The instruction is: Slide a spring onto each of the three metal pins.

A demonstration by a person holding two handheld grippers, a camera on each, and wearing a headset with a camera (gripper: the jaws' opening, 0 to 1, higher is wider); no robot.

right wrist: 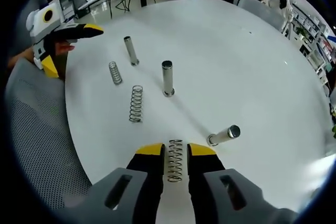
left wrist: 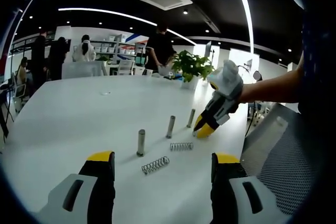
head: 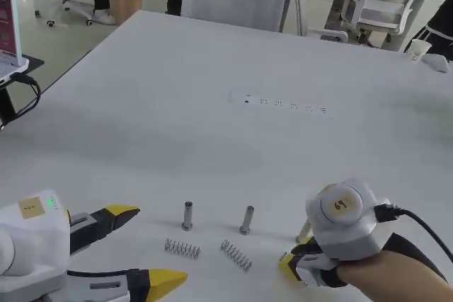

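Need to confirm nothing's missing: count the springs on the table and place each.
3. One spring lies near the left pin, another spring near the middle pin, and the last spring between the right tongs. None seems hidden.

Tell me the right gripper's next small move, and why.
Probably close the right gripper firmly on the spring between its jaws and lift it: that spring lies flat on the table, whether it's gripped is unclear, and the nearest pin is bare.
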